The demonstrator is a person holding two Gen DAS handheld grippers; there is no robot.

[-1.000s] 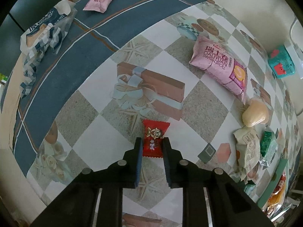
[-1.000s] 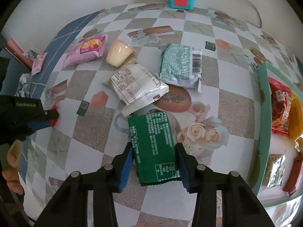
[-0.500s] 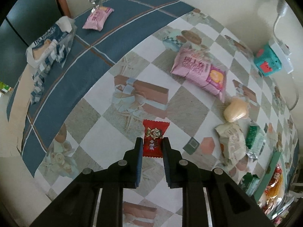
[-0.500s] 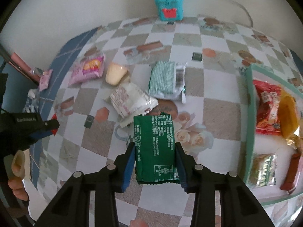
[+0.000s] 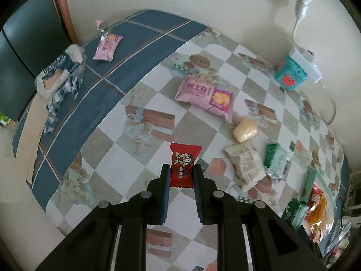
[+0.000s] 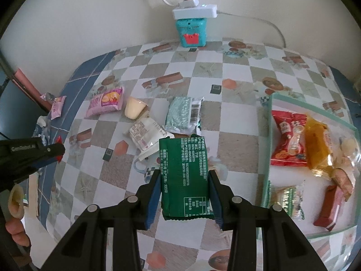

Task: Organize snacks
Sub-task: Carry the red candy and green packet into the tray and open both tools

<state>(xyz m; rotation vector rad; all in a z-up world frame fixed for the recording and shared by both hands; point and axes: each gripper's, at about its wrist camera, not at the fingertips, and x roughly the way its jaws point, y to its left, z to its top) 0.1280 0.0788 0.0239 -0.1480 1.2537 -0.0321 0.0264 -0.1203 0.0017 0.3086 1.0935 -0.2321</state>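
My left gripper (image 5: 179, 173) is shut on a small red candy packet (image 5: 183, 164) and holds it above the checkered tablecloth. In the right wrist view that gripper (image 6: 57, 152) shows at the left edge with a bit of red at its tip. My right gripper (image 6: 185, 180) is shut on a dark green snack packet (image 6: 183, 176), lifted over the table. Loose on the cloth lie a pink packet (image 5: 206, 96), a cream jelly cup (image 5: 244, 132), a white packet (image 5: 246, 162) and a light green packet (image 6: 183, 114). The clear tray (image 6: 269, 135) at the right holds several snacks.
A teal box (image 6: 191, 32) with a white power strip (image 6: 195, 12) stands by the back wall. On the blue cloth strip at the left lie a small pink packet (image 5: 107, 46) and a blue-and-white bag (image 5: 58, 74). A person's fingers (image 6: 15, 223) show at the lower left.
Both grippers have risen with their packets, so the table looks farther off and more of it shows. Each grip is unchanged.
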